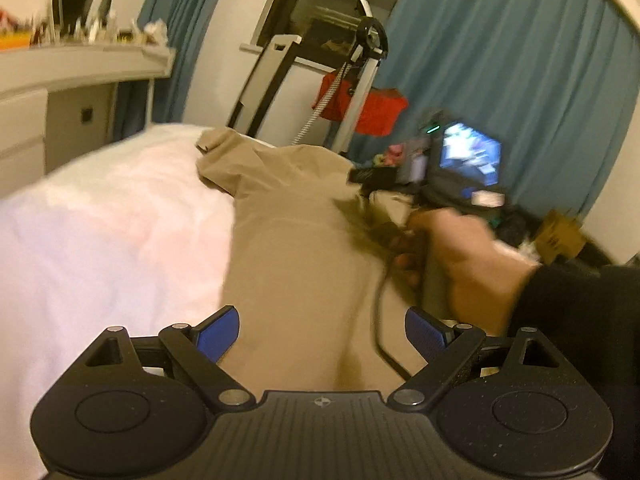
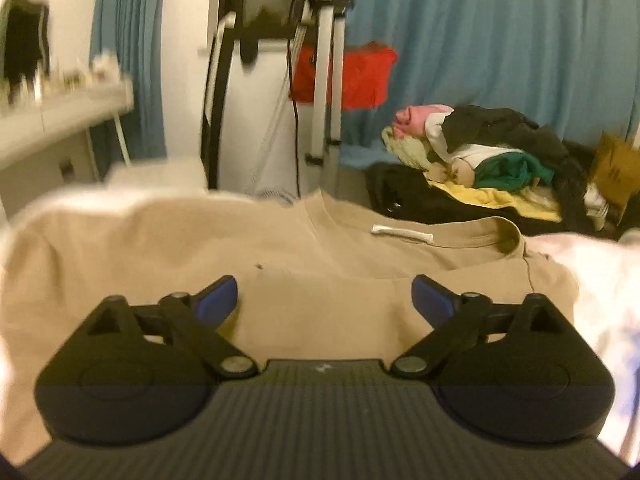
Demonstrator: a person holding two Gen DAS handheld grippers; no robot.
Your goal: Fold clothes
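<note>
The left gripper (image 1: pixel 322 334) is being held with jaws apart, the beige shirt (image 1: pixel 296 248) lying ahead between them. The right gripper (image 2: pixel 324 300) is likewise being held spread, unclamped, above the shirt.

No readable text anywhere. White neck tag (image 2: pixel 402 234) inside the collar of the beige shirt (image 2: pixel 328 264): too blurred, no letters resolve. Small round emblem (image 1: pixel 319 402) on the left gripper's body: a mark only, no wording. Brown cardboard box (image 2: pixel 616 168) carries dark print, illegible. Lit screen (image 1: pixel 472 152) on the other gripper's unit shows a blurred picture, no characters.
</note>
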